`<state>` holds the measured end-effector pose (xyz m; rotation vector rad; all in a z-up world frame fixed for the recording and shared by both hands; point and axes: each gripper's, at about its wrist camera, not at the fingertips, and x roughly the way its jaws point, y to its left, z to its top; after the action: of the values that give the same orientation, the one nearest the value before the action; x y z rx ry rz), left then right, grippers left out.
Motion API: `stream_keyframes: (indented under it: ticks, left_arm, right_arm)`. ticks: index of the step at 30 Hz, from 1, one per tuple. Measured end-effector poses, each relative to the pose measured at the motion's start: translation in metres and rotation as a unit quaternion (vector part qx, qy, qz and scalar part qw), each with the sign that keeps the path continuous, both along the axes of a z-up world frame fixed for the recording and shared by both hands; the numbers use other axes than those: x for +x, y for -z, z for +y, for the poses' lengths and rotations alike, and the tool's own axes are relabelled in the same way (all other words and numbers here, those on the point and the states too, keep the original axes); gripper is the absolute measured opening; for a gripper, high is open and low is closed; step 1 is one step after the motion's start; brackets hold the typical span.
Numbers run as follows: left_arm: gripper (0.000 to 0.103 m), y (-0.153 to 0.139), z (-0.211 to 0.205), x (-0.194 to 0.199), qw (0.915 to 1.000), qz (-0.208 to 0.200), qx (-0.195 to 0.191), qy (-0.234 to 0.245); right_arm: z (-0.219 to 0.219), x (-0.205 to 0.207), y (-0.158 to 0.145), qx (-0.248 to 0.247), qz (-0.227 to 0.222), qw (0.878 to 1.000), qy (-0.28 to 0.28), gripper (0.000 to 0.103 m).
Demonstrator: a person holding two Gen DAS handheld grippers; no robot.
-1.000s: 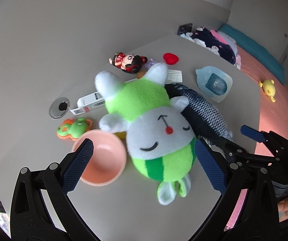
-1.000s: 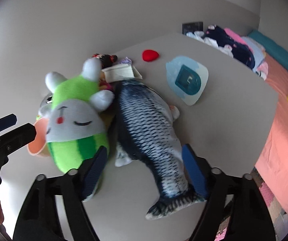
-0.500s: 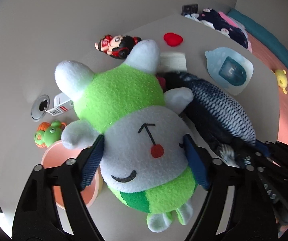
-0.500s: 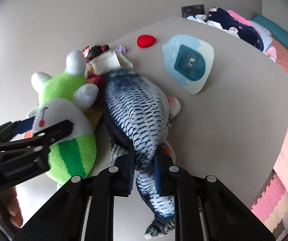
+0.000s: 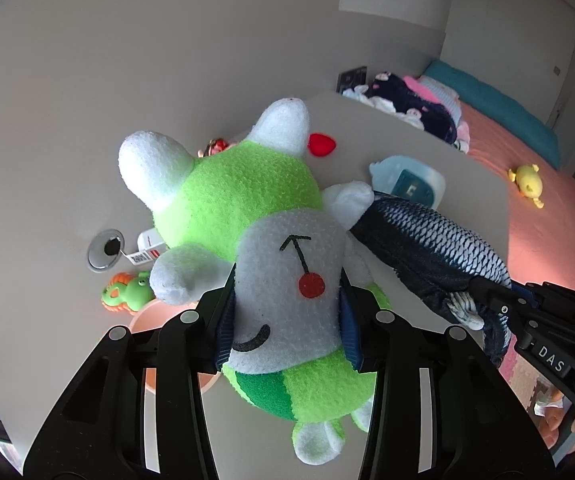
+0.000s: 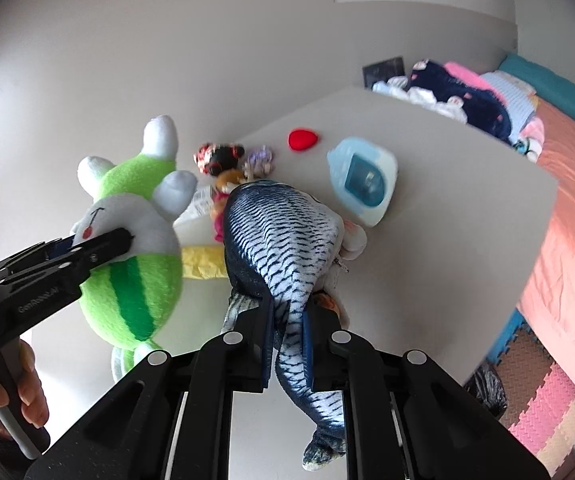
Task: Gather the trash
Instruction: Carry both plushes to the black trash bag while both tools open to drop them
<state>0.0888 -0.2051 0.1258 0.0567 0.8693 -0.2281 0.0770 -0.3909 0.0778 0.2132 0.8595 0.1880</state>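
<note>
Left wrist view showed your left tool (image 5: 285, 320) clamped on the green plush toy (image 5: 247, 216), the blue pads pinching the grey-white face from both sides; its jaws had just been closing, with the toy between them. The toy hung ahead of the tool, its long axis running along the fingers, white ears at the far end and striped green belly toward you. It looked soft and bulky, squashed where the pads bit. Under it on the tabletop (image 5: 467, 184) lay a small green frog figure (image 5: 127, 292), a pink bowl (image 5: 155, 316) and a white labelled box (image 5: 147, 248).

Moving right, your right tool (image 6: 289, 340) was shut on the plush fish (image 6: 283, 236), pinching the narrow stretch just ahead of the tail, so the heavy scaled body sat beyond the fingers and the tail fin drooped back below them. It looked limp and likely to swing. Near its head a yellow crumpled sheet (image 6: 201, 262) and small figures lay on the tabletop; that sheet looked more like trash than either toy. Further right sat a red heart (image 6: 303, 139) and a pale blue tray (image 6: 363, 180). You held one toy in each tool, side by side, the left one nearer the bowl.
</note>
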Motion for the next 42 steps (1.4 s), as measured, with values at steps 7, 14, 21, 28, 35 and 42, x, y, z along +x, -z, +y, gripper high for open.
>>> stream_keyframes:
  ticks: [7, 14, 21, 28, 35, 42]
  left_arm:
    - [0.043, -0.017, -0.036, -0.029, 0.999, -0.016, -0.006, 0.041]
    - [0.044, -0.021, -0.108, -0.048, 0.9935, -0.017, -0.01, 0.112]
    - [0.047, -0.008, -0.189, -0.07, 0.9823, -0.003, -0.008, 0.187]
    - [0.047, 0.031, -0.274, -0.097, 0.964, 0.028, 0.018, 0.264]
    - [0.054, 0.084, -0.326, -0.105, 0.9515, 0.074, 0.047, 0.295]
    - [0.098, 0.101, -0.337, -0.112, 0.9484, 0.053, 0.078, 0.303]
  right_arm:
    - [-0.037, -0.041, -0.026, -0.008, -0.03, 0.999, 0.036, 0.013]
    - [-0.094, -0.08, -0.027, -0.017, -0.034, 0.995, 0.093, 0.013]
    - [-0.161, -0.121, -0.013, -0.02, -0.018, 0.986, 0.166, 0.013]
    - [-0.231, -0.16, 0.017, -0.019, 0.015, 0.97, 0.24, 0.013]
    - [-0.276, -0.172, 0.066, 0.004, 0.065, 0.957, 0.283, 0.015]
    - [-0.286, -0.167, 0.08, 0.009, 0.064, 0.949, 0.309, 0.069]
